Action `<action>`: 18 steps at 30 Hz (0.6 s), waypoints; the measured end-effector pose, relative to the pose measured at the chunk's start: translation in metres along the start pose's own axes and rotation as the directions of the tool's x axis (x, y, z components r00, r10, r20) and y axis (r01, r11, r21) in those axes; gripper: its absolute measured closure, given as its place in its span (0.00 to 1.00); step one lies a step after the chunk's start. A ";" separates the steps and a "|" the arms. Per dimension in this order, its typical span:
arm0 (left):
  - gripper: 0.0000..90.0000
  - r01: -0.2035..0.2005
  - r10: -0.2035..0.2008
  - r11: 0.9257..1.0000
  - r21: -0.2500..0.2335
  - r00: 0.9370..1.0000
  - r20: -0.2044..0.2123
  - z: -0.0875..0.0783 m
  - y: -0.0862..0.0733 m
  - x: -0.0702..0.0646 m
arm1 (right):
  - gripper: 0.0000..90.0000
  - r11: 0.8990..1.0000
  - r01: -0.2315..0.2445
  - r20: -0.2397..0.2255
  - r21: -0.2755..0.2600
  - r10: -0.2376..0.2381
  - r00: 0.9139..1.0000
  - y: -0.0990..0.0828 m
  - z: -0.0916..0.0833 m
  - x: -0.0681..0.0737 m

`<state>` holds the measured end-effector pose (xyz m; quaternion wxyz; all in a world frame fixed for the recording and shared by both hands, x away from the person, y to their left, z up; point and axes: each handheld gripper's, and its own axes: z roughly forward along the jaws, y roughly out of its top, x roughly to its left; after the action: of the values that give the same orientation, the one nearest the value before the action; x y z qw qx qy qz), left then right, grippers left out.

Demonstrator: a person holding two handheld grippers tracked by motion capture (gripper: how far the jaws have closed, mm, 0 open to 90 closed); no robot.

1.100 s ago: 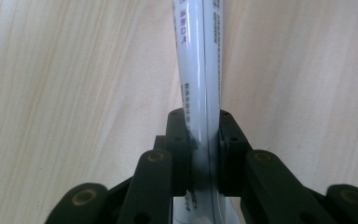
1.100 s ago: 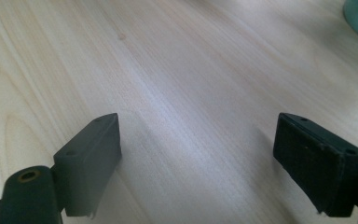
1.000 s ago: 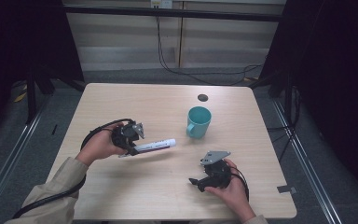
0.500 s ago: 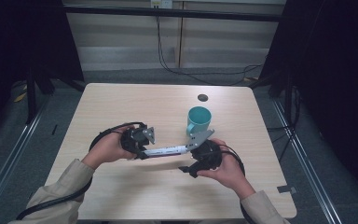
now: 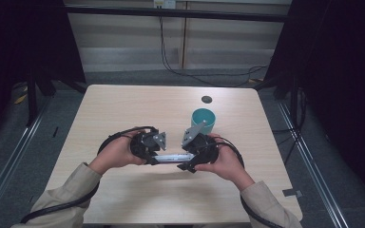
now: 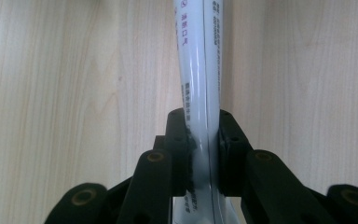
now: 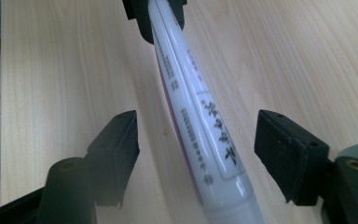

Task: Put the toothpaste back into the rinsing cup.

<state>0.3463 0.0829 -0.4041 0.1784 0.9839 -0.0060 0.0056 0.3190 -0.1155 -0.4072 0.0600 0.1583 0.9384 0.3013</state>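
A white tube with printed text hangs level above the table, between my two hands. My left gripper is shut on its flattened end, and in the left gripper view the pads squeeze the tube flat at my left gripper. My right gripper faces it from the right. In the right gripper view the tube runs between the pads of my right gripper with gaps on both sides. Those jaws have just been closing and remain open.
A teal cup stands upright just behind my right hand. A small black disc lies farther back. The light wooden table has its front edge under the person's forearms. Cables trail from both grippers.
My right hand rose from the front right of the table and came left to the tube's free end, its jaws narrowing. My left hand carried the tube toward the middle.
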 end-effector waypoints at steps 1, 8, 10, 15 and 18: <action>0.87 0.001 -0.001 1.000 -0.007 1.000 0.003 0.001 0.001 -0.001 | 0.36 1.000 0.005 -0.008 0.001 -0.005 1.000 0.001 0.000 0.000; 0.87 -0.028 0.028 1.000 -0.001 1.000 0.005 0.003 0.008 -0.003 | 0.41 1.000 -0.009 -0.038 0.029 0.010 0.999 0.001 0.004 -0.004; 0.87 -0.034 0.034 0.999 -0.003 0.999 0.001 0.003 0.010 -0.004 | 0.43 0.998 -0.032 -0.050 0.055 0.035 0.998 0.000 0.004 -0.007; 0.87 -0.036 0.036 0.999 -0.007 0.999 0.004 0.004 0.012 -0.004 | 0.45 0.991 -0.074 -0.063 0.110 0.081 0.995 0.002 0.002 -0.010; 0.87 -0.039 0.039 0.999 -0.012 0.999 0.002 0.005 0.014 -0.006 | 0.46 0.986 -0.080 -0.072 0.143 0.091 0.993 0.004 0.003 -0.010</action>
<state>0.3405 0.0687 -0.4039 0.1840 0.9826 -0.0254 0.0081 0.3304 -0.1142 -0.4067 -0.0012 0.1901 0.9512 0.2428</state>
